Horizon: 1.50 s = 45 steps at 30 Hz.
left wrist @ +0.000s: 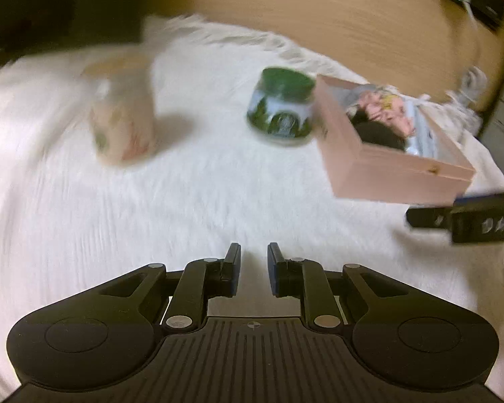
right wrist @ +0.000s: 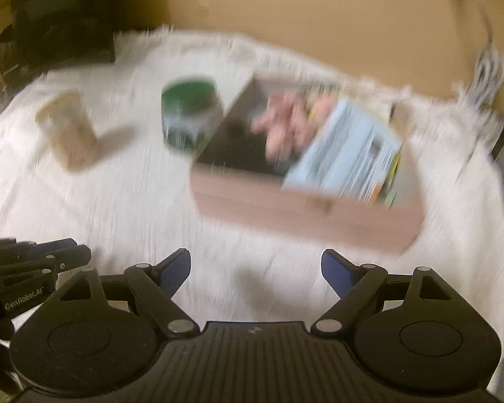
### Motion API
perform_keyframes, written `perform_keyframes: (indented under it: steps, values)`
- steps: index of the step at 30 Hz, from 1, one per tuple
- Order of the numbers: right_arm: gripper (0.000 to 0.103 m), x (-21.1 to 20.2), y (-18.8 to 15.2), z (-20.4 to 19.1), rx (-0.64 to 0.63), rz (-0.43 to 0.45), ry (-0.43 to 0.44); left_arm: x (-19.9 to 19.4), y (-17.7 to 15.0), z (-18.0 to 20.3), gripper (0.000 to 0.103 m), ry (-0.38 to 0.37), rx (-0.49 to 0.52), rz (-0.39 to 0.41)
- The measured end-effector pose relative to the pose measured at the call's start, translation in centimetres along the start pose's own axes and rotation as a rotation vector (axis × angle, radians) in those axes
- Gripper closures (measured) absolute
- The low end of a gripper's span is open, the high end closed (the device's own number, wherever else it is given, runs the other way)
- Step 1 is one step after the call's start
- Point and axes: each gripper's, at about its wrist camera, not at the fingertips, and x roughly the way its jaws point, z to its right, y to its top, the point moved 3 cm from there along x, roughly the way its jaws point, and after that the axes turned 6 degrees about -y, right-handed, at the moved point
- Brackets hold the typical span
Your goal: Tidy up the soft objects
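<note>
A pink wooden box (left wrist: 396, 171) (right wrist: 299, 215) sits on a white fluffy cloth (left wrist: 184, 201) (right wrist: 117, 194). It holds soft items: something pink (right wrist: 282, 124), something black (left wrist: 379, 134) and a light blue packet (right wrist: 346, 161). My left gripper (left wrist: 254, 255) hovers over the cloth in front of the box, its jaws a narrow gap apart with nothing between them. My right gripper (right wrist: 255, 265) is open and empty, just short of the box front. Both views are motion-blurred.
A green-lidded jar (left wrist: 282, 107) (right wrist: 190, 114) stands left of the box. A pale cup-like container (left wrist: 121, 117) (right wrist: 70, 131) stands further left. A wooden floor (left wrist: 352, 10) lies beyond the cloth. The other gripper shows at the right edge of the left wrist view (left wrist: 470, 221) and the left edge of the right wrist view (right wrist: 33, 262).
</note>
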Motion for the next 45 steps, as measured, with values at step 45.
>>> perform_keyframes:
  steps: [45]
  values:
    - [0.0,2.0,-6.5,1.9,-0.052,0.208,0.018,0.4,-5.0,6.4,0.068,0.191,0.039,0.158]
